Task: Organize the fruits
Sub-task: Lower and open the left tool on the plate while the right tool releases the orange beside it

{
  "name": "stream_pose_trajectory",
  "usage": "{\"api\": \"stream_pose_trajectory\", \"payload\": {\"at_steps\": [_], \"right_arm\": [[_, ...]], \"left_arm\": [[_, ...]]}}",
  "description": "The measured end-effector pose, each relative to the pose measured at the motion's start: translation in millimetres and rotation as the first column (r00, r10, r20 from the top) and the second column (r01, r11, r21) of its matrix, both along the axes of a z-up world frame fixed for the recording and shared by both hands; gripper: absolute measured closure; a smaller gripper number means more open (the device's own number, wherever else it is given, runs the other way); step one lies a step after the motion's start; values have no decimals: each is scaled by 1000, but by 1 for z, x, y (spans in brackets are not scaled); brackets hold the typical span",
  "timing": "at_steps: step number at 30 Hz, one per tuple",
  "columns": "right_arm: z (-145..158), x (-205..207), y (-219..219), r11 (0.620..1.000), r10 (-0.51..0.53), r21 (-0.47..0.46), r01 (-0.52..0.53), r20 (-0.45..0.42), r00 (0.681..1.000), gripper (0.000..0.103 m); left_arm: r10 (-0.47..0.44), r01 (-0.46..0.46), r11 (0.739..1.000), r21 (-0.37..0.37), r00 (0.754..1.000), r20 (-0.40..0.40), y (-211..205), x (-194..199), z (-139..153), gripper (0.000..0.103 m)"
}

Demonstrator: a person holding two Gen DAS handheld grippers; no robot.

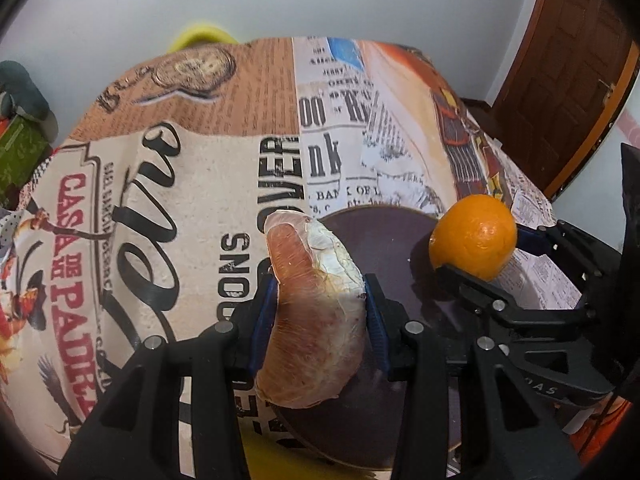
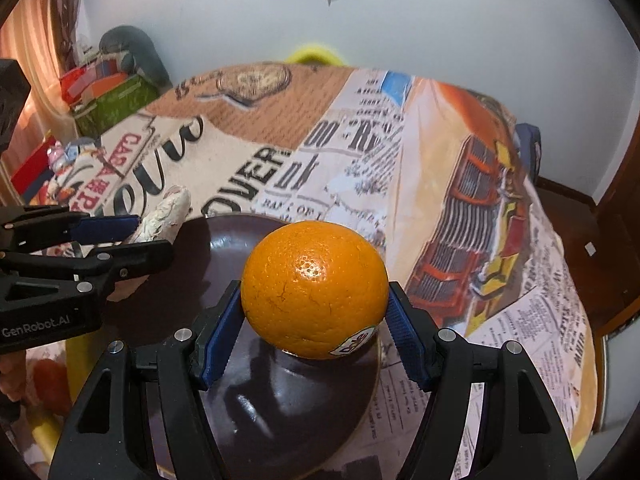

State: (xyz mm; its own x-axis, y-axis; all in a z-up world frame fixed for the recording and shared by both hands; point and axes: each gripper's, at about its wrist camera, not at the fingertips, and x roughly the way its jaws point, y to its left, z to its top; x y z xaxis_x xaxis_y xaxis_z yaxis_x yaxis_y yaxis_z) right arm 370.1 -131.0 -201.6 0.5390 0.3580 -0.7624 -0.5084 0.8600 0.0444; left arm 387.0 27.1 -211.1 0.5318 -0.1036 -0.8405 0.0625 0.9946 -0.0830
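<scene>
Above the dark plate (image 2: 224, 236) both grippers crowd close together, the left gripper (image 1: 320, 316) with a peeled segment (image 1: 316, 304), the right gripper (image 2: 314, 312) with an orange (image 2: 314, 288). Beyond the plate the tablecloth (image 2: 400, 152) lies bare, free for passing.

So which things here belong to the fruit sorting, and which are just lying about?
Job:
- left gripper holding pomelo wedge
- right gripper holding orange
- dark plate

Lying about:
- green box
- yellow chair back
- printed tablecloth
</scene>
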Motion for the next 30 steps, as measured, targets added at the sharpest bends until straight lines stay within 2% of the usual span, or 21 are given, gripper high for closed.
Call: {"api": "stream_pose_trajectory", "payload": {"at_steps": [3,9,16,18,20,21,27,30], "right_arm": [[-7,2,3,1000,4,-26,-5,-12,1000,37],[-10,3,1,1000,13,-15,-13,-7,1000,36],[-9,-2,0,1000,9,-26,-9,-18,1000,36],[-5,-6,-5,1000,-9,-7,9,-10,1000,34],[1,-12,-9,1000,-17,11,17,1,1000,27],[5,-15,-11,1000,-23,18,23,11,1000,26],[33,-42,-20,999,-33,22,32,78,996,26],[45,-60,-24,999,-30,21,28,108,994,26]], "left_arm": [[2,-2,1000,-2,1000,-10,0,4,-5,61],[-25,25,999,22,1000,18,-8,2,-1,61],[9,-9,1000,-1,1000,23,-1,-6,4,61],[17,-17,1000,-1,999,46,0,-14,12,57],[26,-26,1000,3,997,71,0,-23,21,47],[30,-30,1000,5,996,86,1,-28,26,46],[43,-45,999,5,990,137,2,-61,53,40],[54,-56,998,4,986,158,2,-80,64,32]]}}
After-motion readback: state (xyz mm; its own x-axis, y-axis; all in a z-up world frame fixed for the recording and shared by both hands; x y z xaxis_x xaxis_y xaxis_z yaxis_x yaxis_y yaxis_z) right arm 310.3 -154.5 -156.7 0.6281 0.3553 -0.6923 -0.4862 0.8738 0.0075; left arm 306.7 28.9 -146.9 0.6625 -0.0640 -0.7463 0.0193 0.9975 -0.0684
